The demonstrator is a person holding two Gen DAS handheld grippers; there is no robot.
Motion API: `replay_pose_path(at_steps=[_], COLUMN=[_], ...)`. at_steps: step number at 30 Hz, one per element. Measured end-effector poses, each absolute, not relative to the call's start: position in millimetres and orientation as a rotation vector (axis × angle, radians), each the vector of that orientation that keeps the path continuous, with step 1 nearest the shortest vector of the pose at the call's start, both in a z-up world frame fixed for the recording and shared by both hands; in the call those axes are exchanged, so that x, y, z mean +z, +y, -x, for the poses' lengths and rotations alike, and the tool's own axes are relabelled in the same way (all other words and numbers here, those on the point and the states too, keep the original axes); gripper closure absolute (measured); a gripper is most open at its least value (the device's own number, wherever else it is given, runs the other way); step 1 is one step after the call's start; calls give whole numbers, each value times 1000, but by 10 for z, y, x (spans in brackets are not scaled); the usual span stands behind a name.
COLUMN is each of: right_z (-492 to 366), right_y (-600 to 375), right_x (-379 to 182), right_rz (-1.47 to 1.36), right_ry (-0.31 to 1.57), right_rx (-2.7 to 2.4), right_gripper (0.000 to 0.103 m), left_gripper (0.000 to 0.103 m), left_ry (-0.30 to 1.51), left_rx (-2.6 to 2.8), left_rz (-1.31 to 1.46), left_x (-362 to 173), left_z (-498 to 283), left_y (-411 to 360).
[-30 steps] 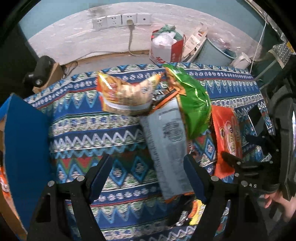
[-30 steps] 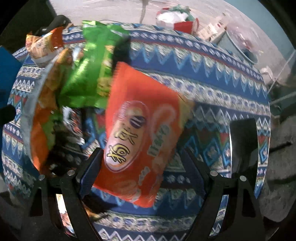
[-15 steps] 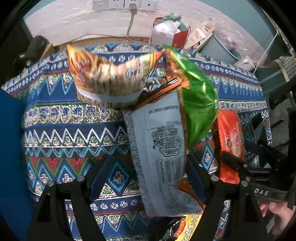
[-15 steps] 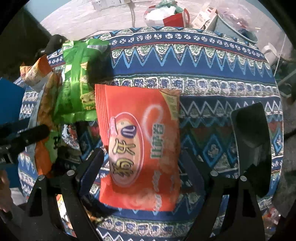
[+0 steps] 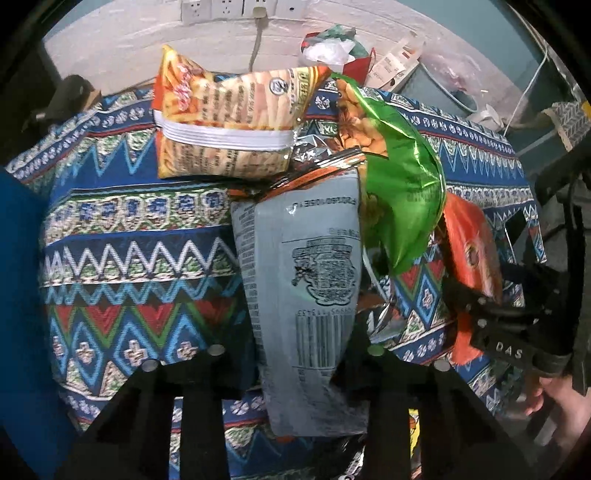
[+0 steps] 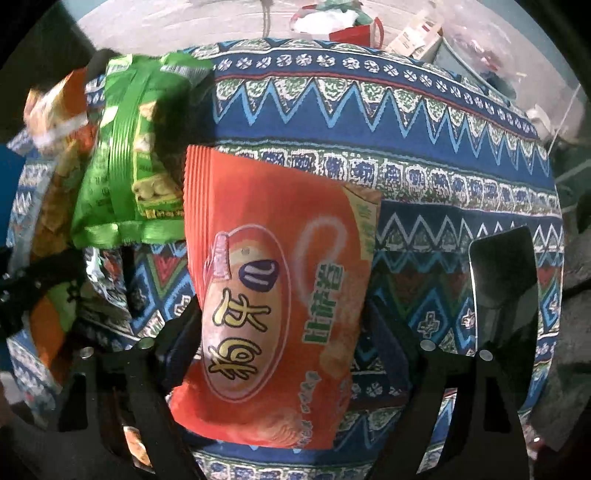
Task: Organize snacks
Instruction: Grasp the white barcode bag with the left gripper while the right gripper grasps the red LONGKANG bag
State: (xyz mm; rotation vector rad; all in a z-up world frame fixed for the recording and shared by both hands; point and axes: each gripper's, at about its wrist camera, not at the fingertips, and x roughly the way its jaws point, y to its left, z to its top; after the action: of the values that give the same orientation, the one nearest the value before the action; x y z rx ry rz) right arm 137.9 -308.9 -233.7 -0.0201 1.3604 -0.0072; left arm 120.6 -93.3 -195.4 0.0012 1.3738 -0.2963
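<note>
Several snack bags lie on a patterned blue cloth. My left gripper (image 5: pixel 295 360) is shut on a grey-backed snack bag (image 5: pixel 303 288) with a barcode, squeezed between its jaws. A yellow-orange bag (image 5: pixel 225 129) lies beyond it and a green bag (image 5: pixel 402 192) to its right. My right gripper (image 6: pixel 284 339) is shut on an orange-red snack bag (image 6: pixel 277 295); it shows edge-on in the left wrist view (image 5: pixel 469 251). The green bag (image 6: pixel 136 177) lies left of it.
The patterned tablecloth (image 6: pixel 424 147) covers the table. A dark flat device (image 6: pixel 502 280) lies on its right side. Beyond the far edge are a red bag of rubbish (image 5: pixel 336 55), a wall socket strip (image 5: pixel 236 9) and a grey bin (image 5: pixel 443 92). A blue panel (image 5: pixel 18 295) stands at left.
Both grippers have moved forward over the bags and closed on them: the left on the grey-backed bag, the right on the orange-red bag, which has turned more upright.
</note>
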Motion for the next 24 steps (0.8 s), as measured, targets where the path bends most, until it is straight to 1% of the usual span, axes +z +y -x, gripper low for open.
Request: replay_pose_path(at_steps=[1,2,5,6,8,13,24], right_z=[-1348,-1299,-1205,-1196,-1190,-1134,-816], right_y=[-3036,-2984,-2931,-2925,-2914,-2863,-2570], right_x=[-2340,-2337,-2307,-2286,-2232,-2117,-1502], right_rz=[32,34,31,31,40,60,152], right_ry=[1353,1350,1342,1337,1327,1308,1184], right_rx=[-3,1,9,10,13,27,50], right_gripper=[33,43,57,59,67,69,70], left_gripper=[70,71,71,71,71,71,71], left_ry=[1370,1364,1350,1346,1330,1289,1180], left_rx=[-293,-285,-271,-267,-256,-233,-202], left_rz=[-9,-22,-56,-66,-86,-118,-211], left_x=[-1936,-1913,-1851,-1830,-1769,-1621,-1215], left_z=[-1188,-1164,-1104,-1082,-1021,-944,-711], left_y=[-916,-893,-807,-788,-709,-638,-583])
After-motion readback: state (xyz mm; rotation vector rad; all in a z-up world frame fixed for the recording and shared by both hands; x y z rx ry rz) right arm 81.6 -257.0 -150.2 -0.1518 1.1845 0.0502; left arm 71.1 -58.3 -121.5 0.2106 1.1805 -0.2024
